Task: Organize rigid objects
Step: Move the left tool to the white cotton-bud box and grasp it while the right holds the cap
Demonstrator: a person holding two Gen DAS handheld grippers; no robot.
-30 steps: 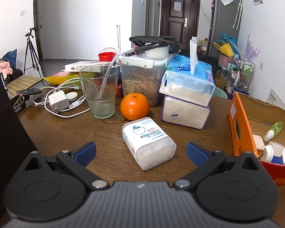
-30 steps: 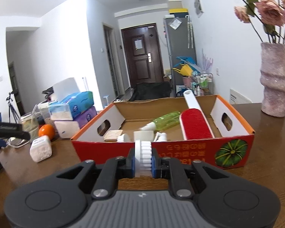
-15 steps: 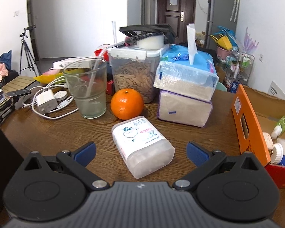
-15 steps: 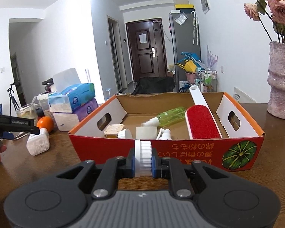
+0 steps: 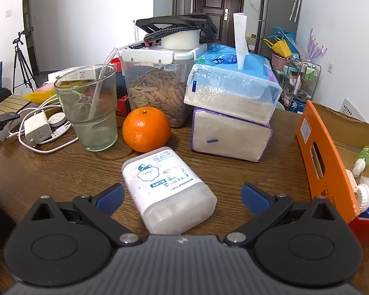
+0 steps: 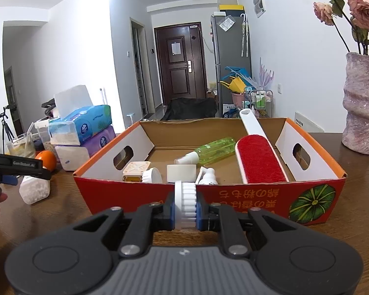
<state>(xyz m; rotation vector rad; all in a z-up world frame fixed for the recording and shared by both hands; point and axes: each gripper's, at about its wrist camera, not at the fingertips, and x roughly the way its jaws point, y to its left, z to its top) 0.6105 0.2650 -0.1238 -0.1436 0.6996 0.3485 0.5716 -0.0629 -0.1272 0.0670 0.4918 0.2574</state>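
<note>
The cardboard box [image 6: 209, 194] fills mid-frame on the desk [image 5: 49, 172]; the swab container [image 5: 168, 189] lies lower centre between the gaping left claw [image 5: 182, 195], liable to skid sideways if pinched off-centre; the right claw [image 6: 185, 212] clamps a white ribbed cap [image 6: 185, 202].

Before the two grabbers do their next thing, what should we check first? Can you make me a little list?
1. Left gripper wide enough for the white cotton-swab box: ok, jaws spread on both sides of it.
2. Swab box touched yet: not ok, fingers apart from it.
3. Orange in the way: ok, it sits just behind the swab box.
4. Right gripper holding firmly: ok, shut on the white ridged cap.
5. Room in the cardboard box: ok, bare floor shows near the green spray bottle.
6. Cap above the cardboard box: not ok, it hangs in front of the near wall.
</note>
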